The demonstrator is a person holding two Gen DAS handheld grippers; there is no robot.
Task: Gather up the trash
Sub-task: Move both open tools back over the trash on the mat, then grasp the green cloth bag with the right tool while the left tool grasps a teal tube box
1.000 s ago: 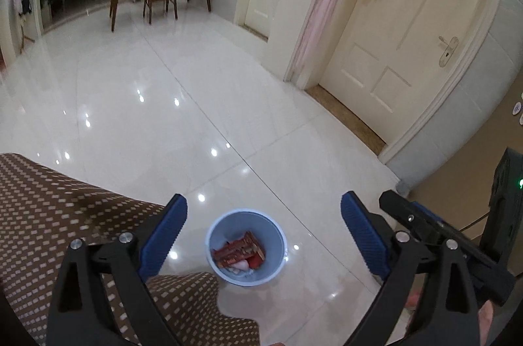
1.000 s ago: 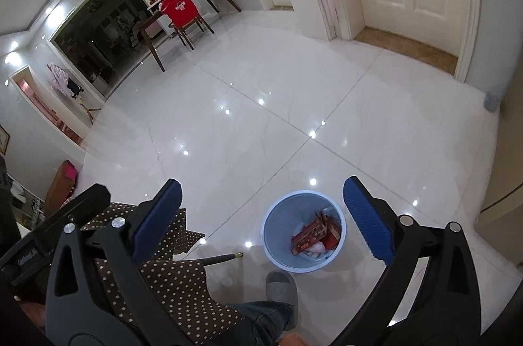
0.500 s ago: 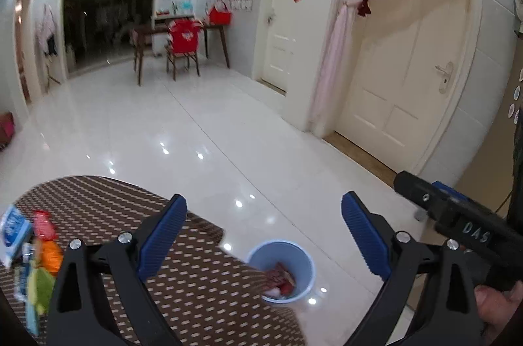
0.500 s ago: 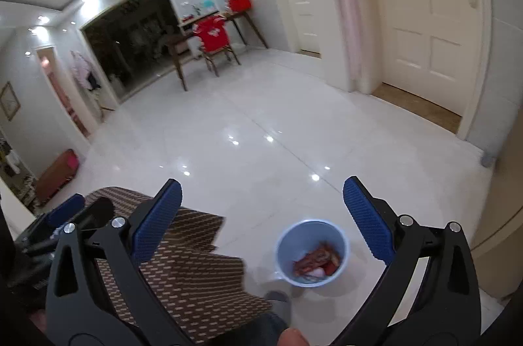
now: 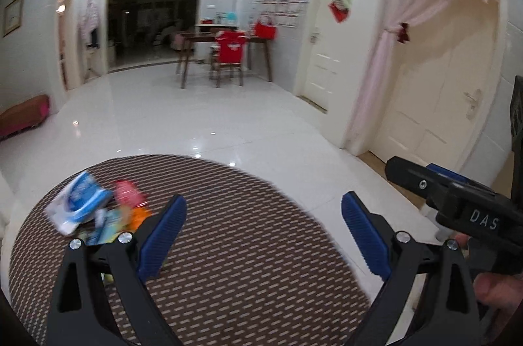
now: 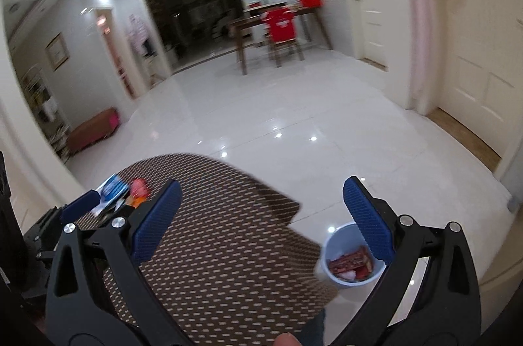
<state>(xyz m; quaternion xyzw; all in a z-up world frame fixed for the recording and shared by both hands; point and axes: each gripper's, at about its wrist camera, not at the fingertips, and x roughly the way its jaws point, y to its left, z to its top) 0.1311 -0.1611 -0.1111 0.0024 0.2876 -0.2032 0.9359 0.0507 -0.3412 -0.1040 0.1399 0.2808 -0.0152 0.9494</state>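
Brown woven cloth with pale dashes covers the round tabletop; both grippers hang over it. Left gripper: jaws wide apart, nothing between them. Right gripper: jaws also wide apart and bare.

Trash: a heap of wrappers at the tabletop's far-left edge, blurred. Blue-white pack on the left, red packet beside it, orange and teal bits under them. The left gripper's left finger overlaps the heap's near-right corner in view; contact can't be told.

In the right wrist view the same heap sits far left, partly hidden by the left gripper's body.

Bin: light blue, on the floor just off the tabletop's right edge, red wrappers and something white inside. The right gripper's right finger cuts across its rim in view. Well apart from the heap, full tabletop width between them.

The right gripper's body juts into the left wrist view from the right, thumb below it.

Background: glossy white tile floor, wooden table with a red-draped chair, white door with pink curtain, low bench on the left.
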